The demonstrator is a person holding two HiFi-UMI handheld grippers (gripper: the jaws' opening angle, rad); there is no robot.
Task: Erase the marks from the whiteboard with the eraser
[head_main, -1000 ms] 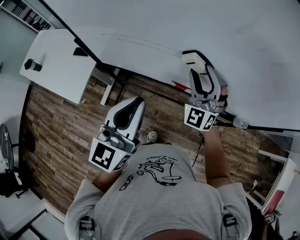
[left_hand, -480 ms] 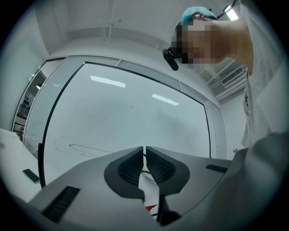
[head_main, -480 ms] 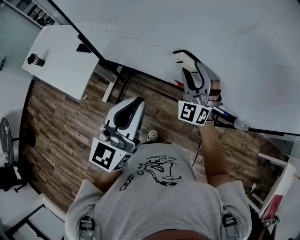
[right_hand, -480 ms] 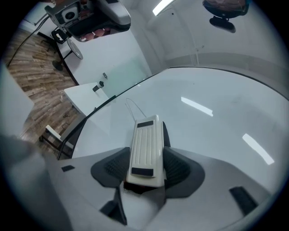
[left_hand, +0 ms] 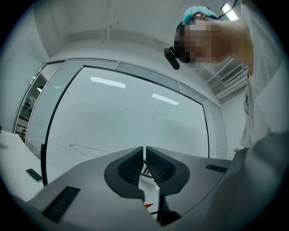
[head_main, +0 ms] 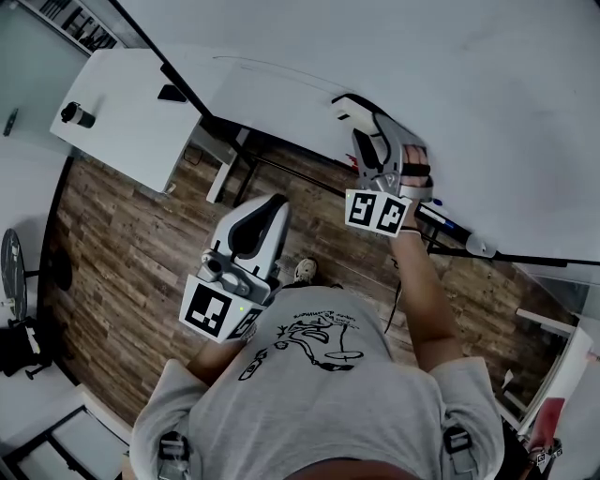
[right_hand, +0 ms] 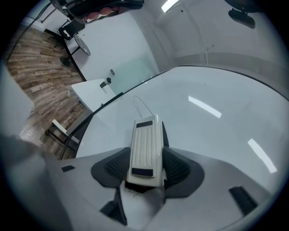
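Cream ribbed eraser (right_hand: 145, 149), 2 dark patches | in right gripper (right_hand: 145, 170)

- This looks like an office or meeting room.
- A large wall-mounted whiteboard (head_main: 487, 84) with a thin dark frame fills the upper right of the head view.
- A plain white desk (head_main: 122, 127) stands at the upper left, beside the board's edge.
- A wood-plank floor (head_main: 122, 262) covers the left centre.
- Shelving (head_main: 66, 26) sits in the top left corner, with contents too small to tell.
- Strip ceiling lights (left_hand: 229, 12) and a vent grille (left_hand: 230, 74) show at the upper right of the left gripper view.
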